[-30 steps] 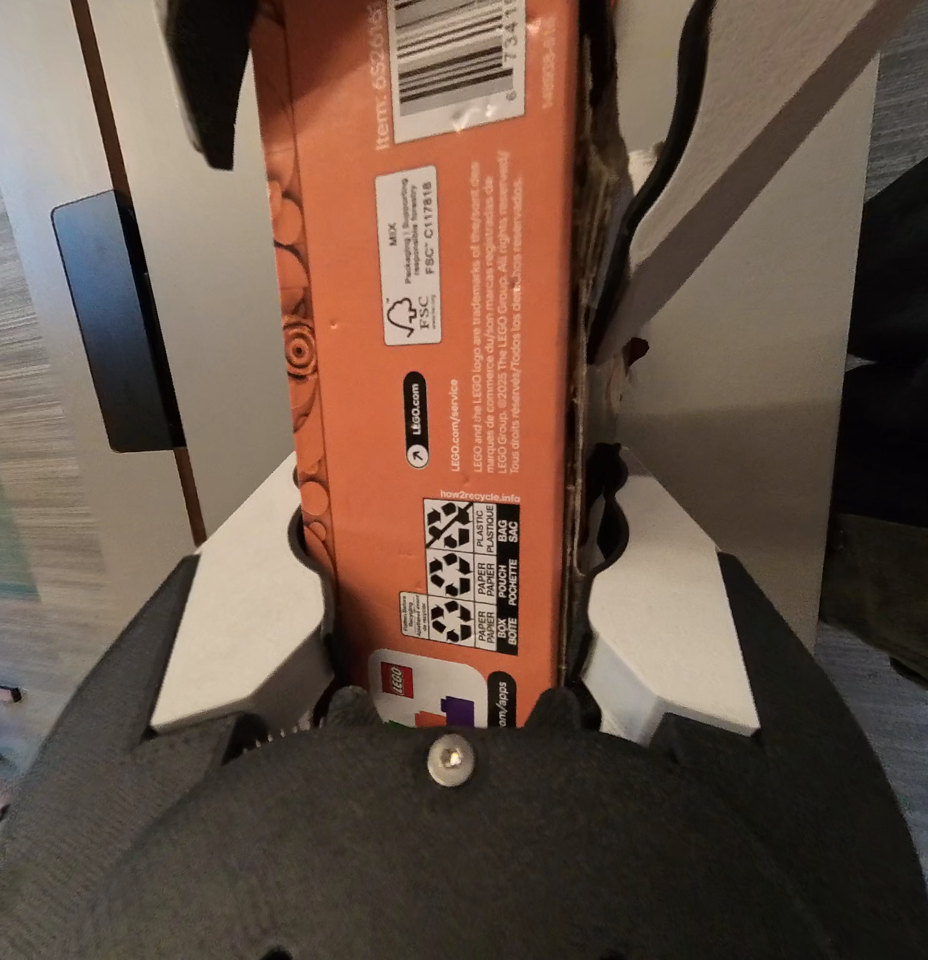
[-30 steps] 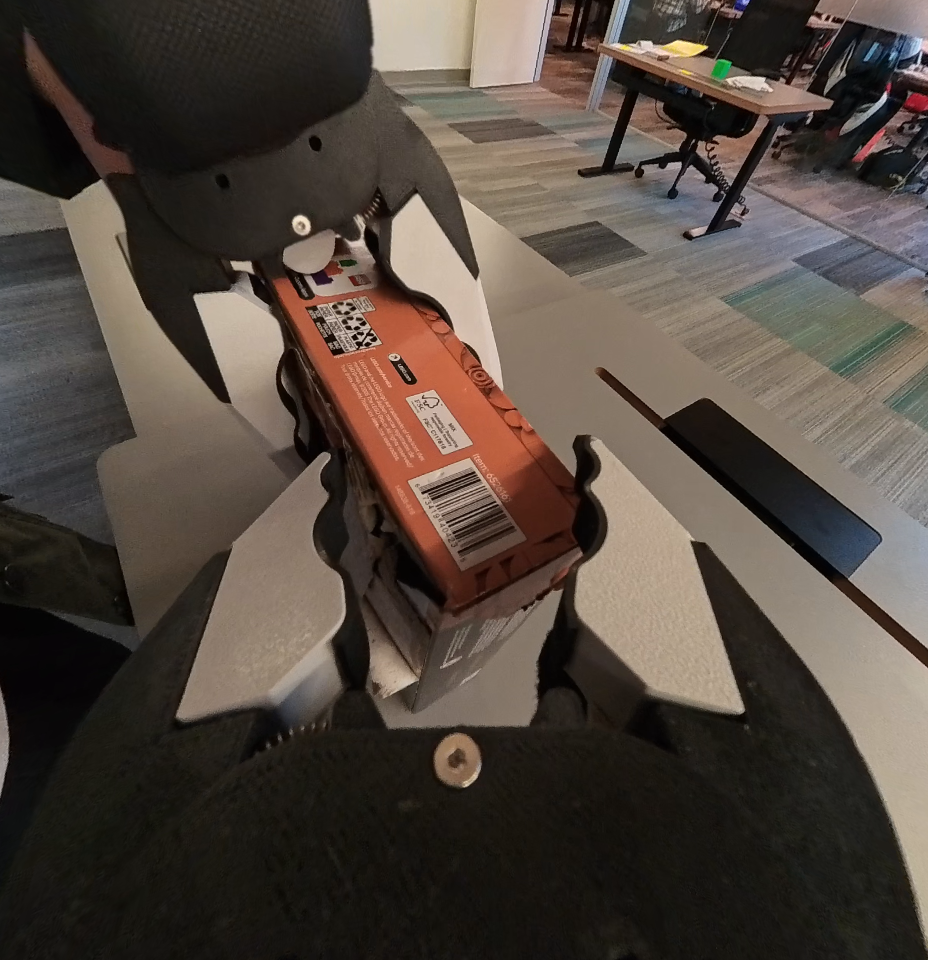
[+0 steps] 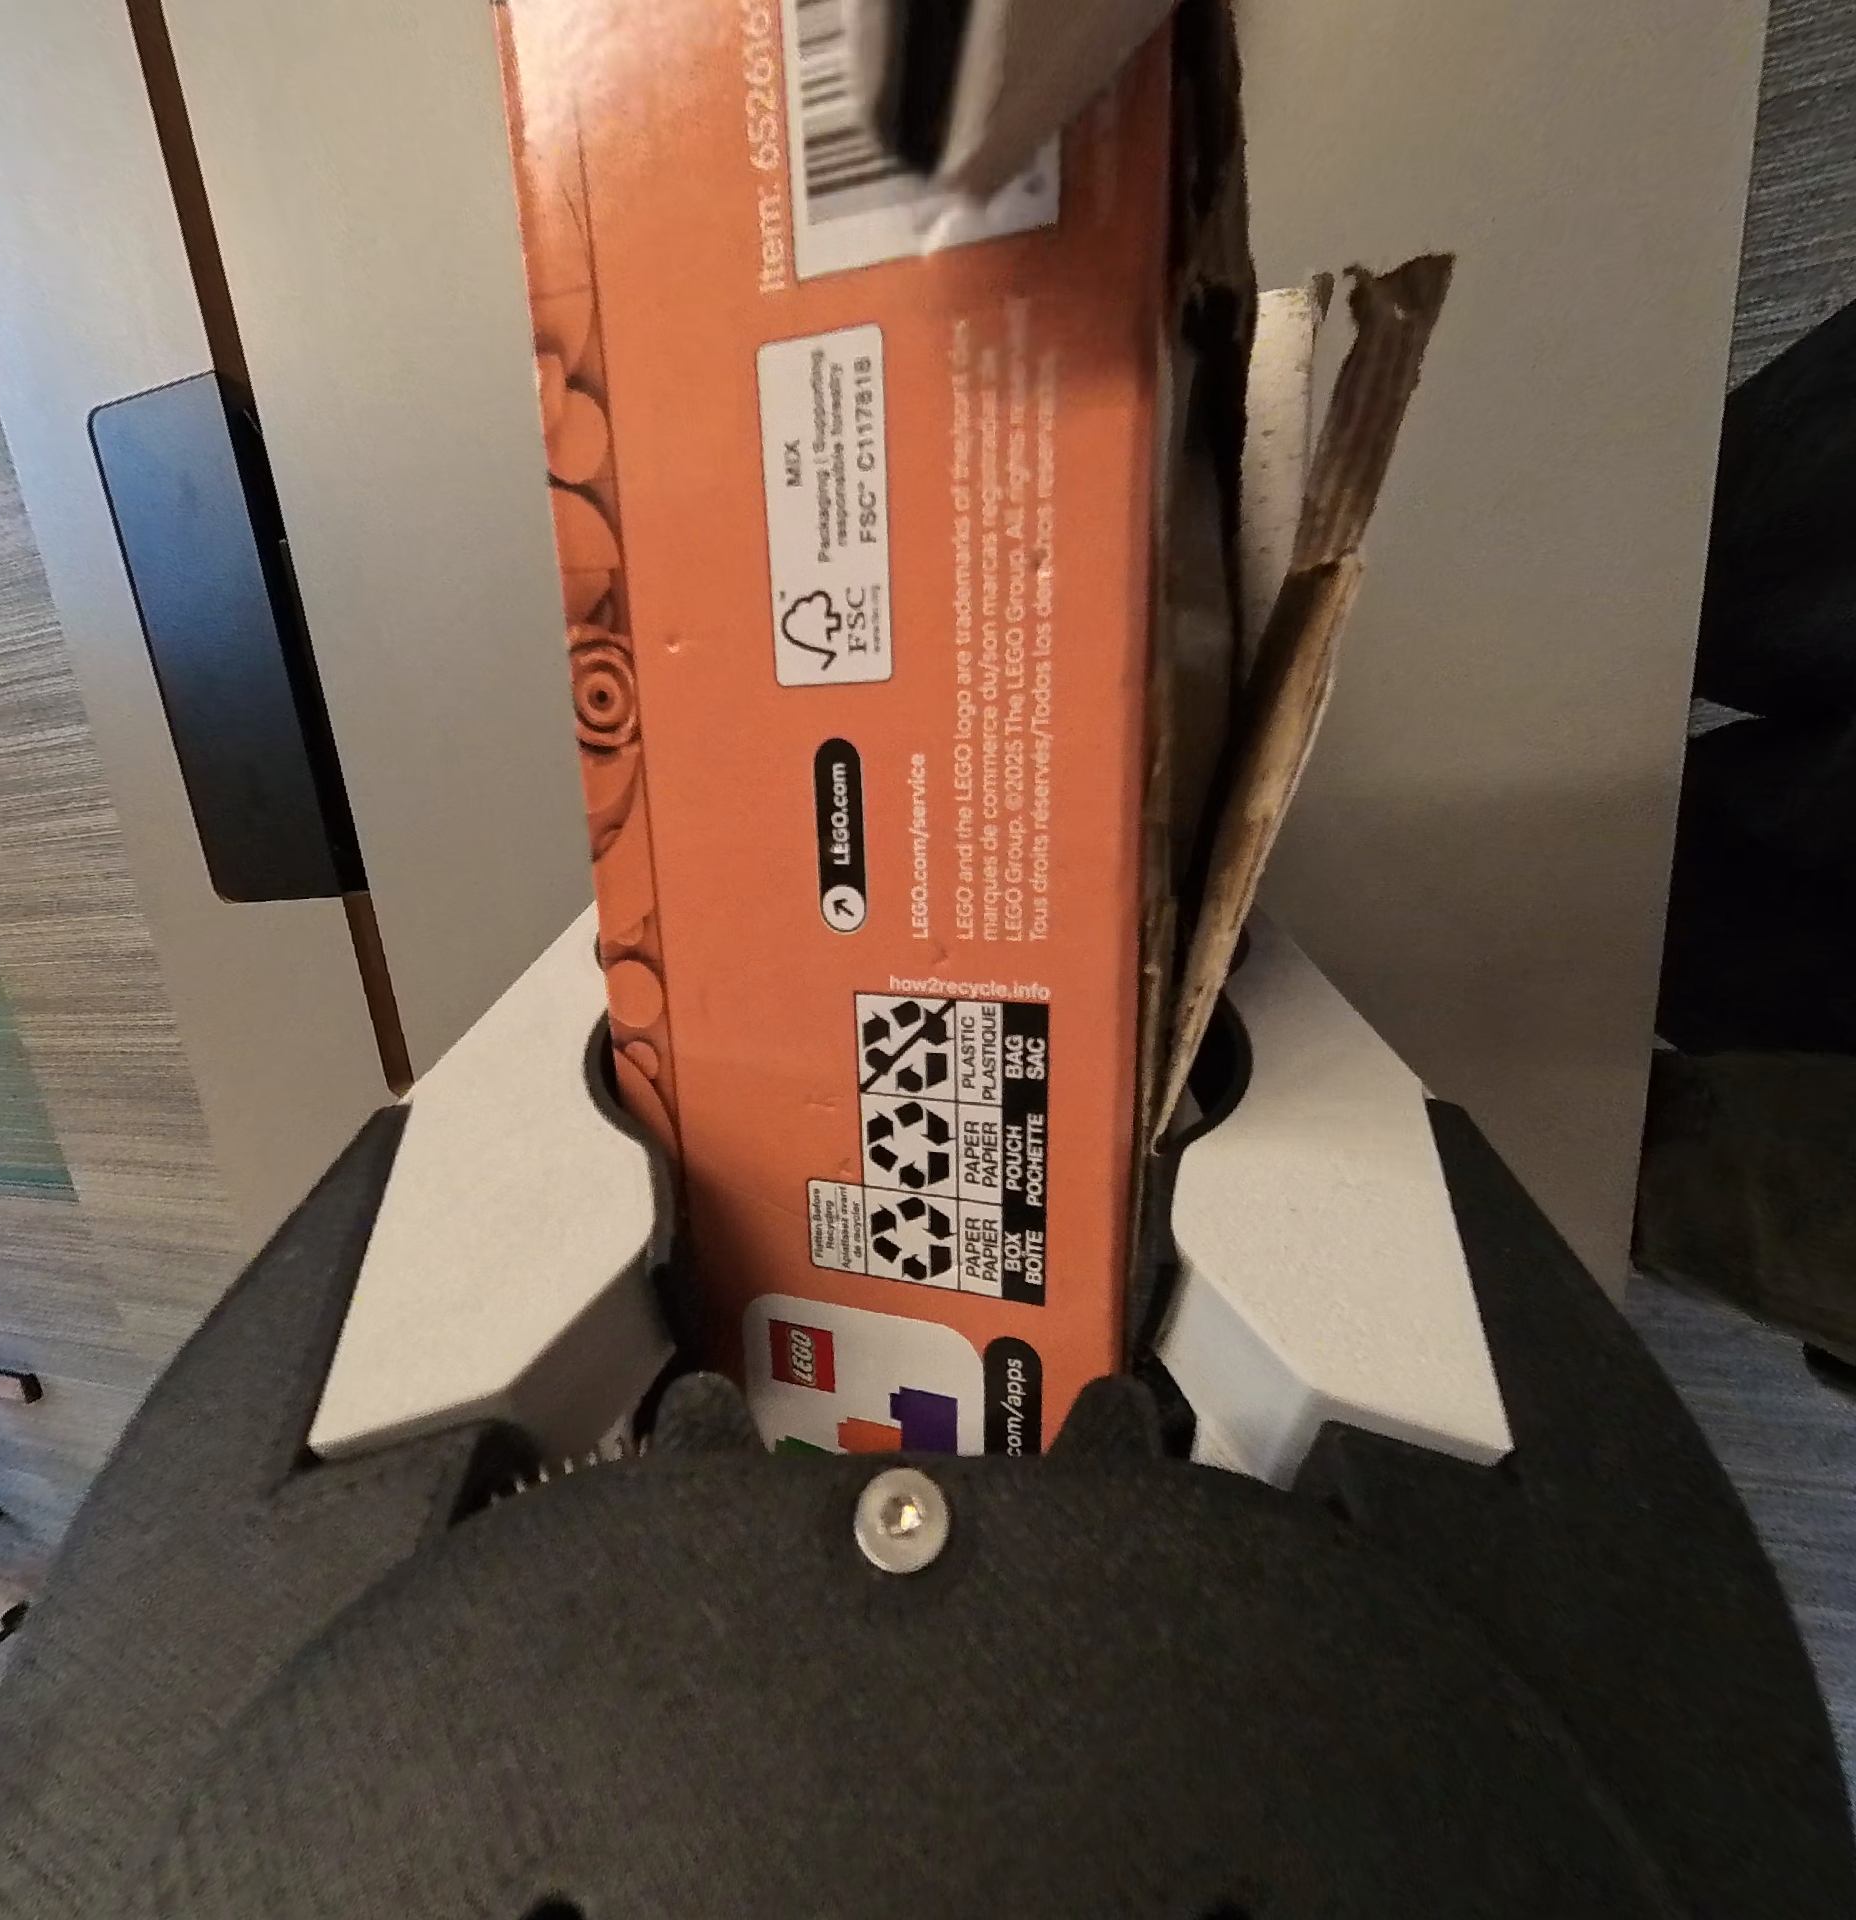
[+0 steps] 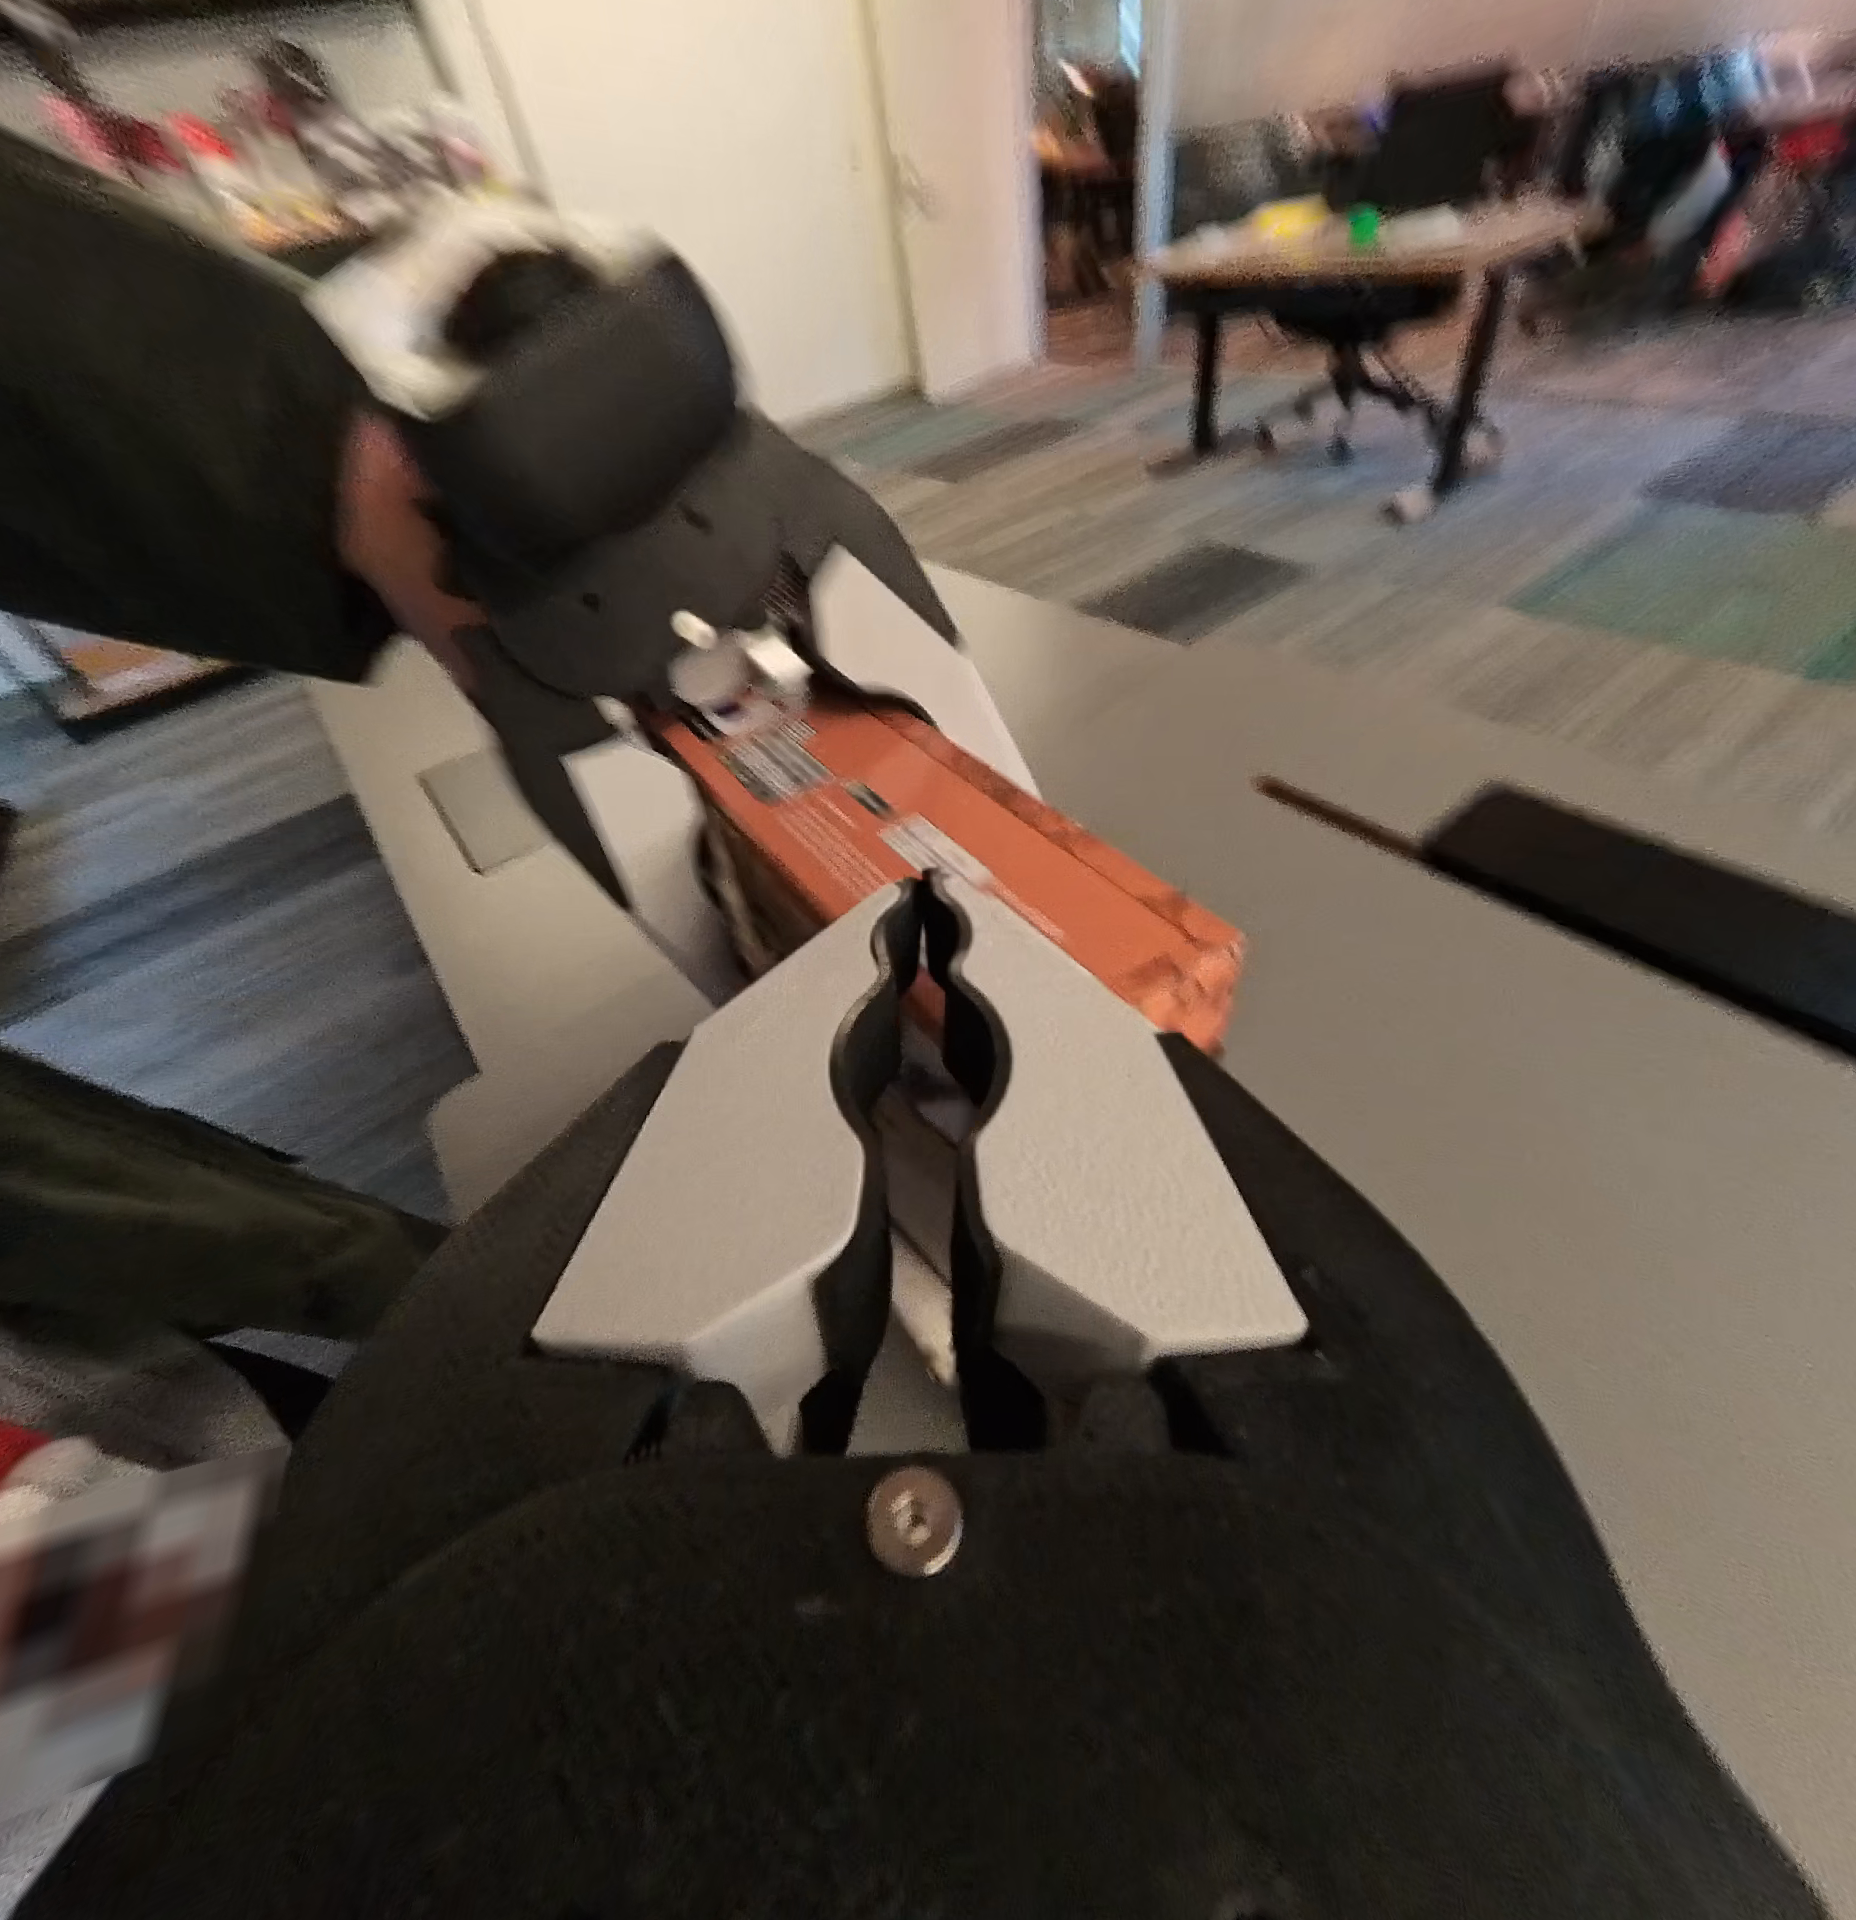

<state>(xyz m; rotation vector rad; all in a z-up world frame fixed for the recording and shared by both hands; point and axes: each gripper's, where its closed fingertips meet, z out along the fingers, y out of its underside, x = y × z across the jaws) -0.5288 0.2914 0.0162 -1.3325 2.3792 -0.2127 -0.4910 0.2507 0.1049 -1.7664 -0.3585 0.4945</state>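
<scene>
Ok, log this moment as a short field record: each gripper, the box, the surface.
left gripper: shut on the orange box, clamping its near end
right gripper: fingers closed together at the box's far end; whether they pinch anything is unclear
box state: torn brown flap hanging open along one side
surface: grey table with a black panel

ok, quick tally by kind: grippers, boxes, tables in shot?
Grippers: 2, left gripper and right gripper
Boxes: 1, orange box, torn flap along one side
Tables: 2, grey table and a far desk
Total: 5
</scene>
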